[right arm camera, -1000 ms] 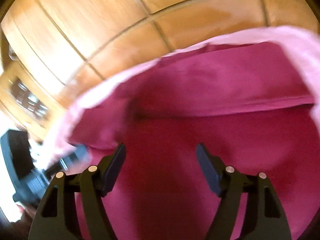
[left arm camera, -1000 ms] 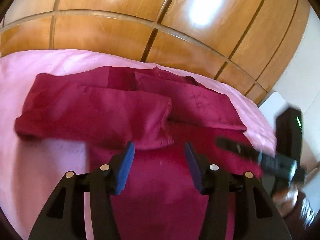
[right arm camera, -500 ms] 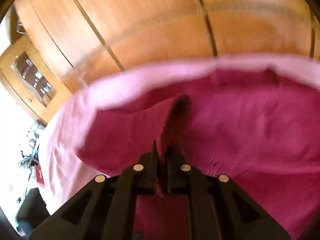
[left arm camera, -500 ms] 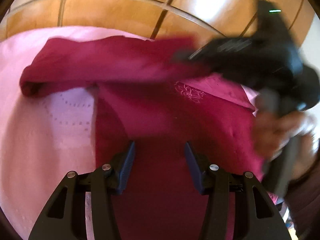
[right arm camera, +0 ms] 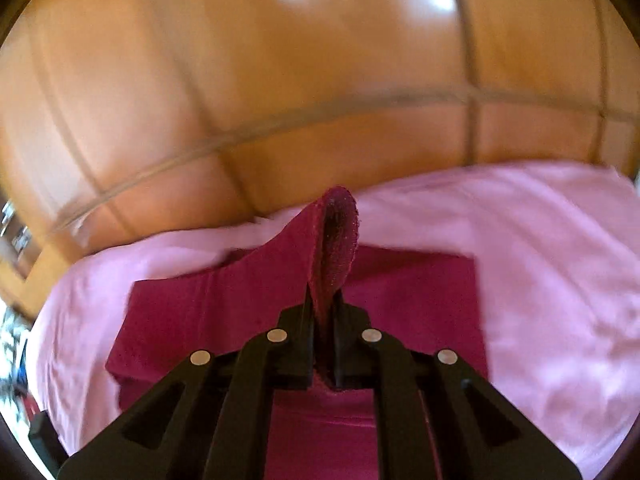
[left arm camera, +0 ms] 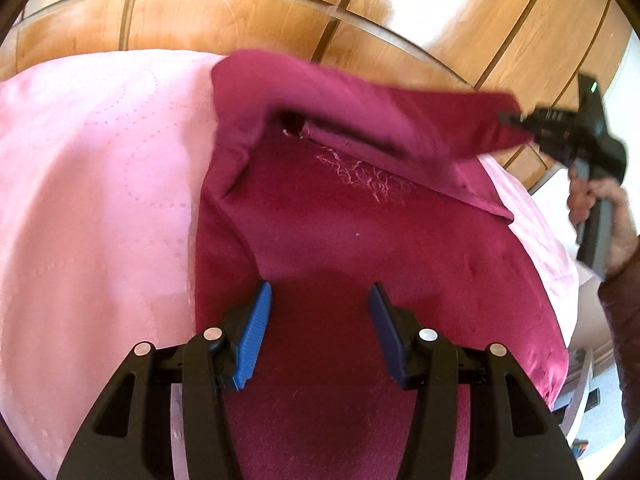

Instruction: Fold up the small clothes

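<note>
A crimson garment point(left arm camera: 360, 240) with pale embroidery lies on a pink bedspread point(left arm camera: 100, 184). My left gripper point(left arm camera: 318, 312) hovers over its near part, blue pads apart, nothing between them. My right gripper point(left arm camera: 516, 120) shows at the right of the left wrist view, held by a hand point(left arm camera: 600, 200); it is shut on the end of a sleeve point(left arm camera: 400, 116) and holds it lifted and stretched across the garment. In the right wrist view my right gripper point(right arm camera: 324, 320) pinches a fold of that sleeve point(right arm camera: 332, 248), which stands up between its fingers.
A glossy wooden panelled headboard point(left arm camera: 280, 12) rises right behind the bed. The bedspread's right edge point(left arm camera: 560, 280) drops off to a floor with small items. Dark furniture with glass shows at the far left point(right arm camera: 16, 236) of the right wrist view.
My right gripper shut on the sleeve, then lifted it and carried it from left to right across the garment. My left gripper sank slightly and has kept still since.
</note>
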